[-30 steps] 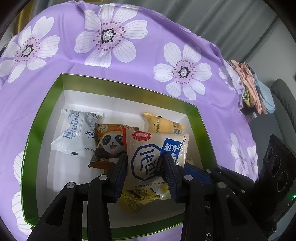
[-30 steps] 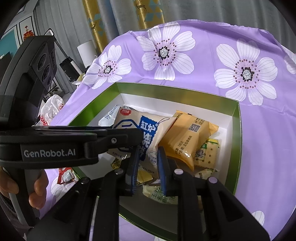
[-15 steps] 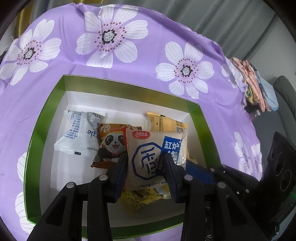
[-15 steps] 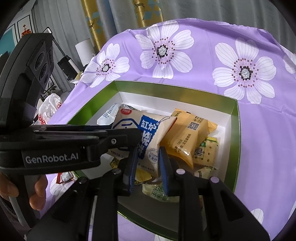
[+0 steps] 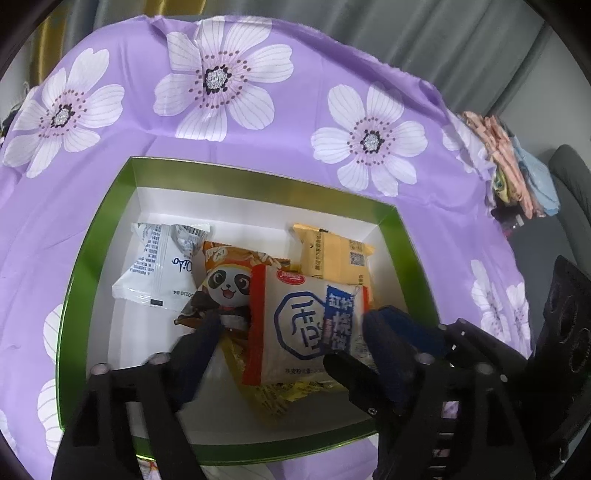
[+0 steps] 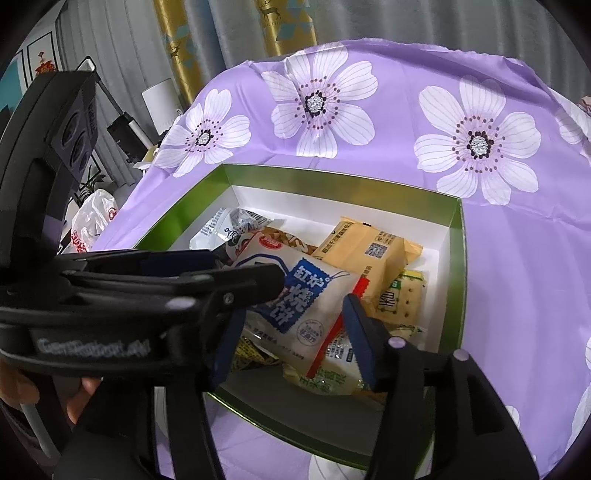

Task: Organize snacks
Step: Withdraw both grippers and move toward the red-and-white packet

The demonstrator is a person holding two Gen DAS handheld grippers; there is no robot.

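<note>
Both claws, left claw [image 5: 284, 332] and right claw [image 6: 295, 332], have just been opening, released around the white biscuit packet [image 5: 310, 325] lying atop snacks near the green box's [image 5: 92, 258] front edge.

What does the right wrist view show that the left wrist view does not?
Only the right wrist view shows the green cracker pack, gold curtains and a hand. Only the left shows the full panda packet and a cloth pile. Both show the green box, the white-and-blue pastry packet and both tools, left tool and right tool, open.
</note>
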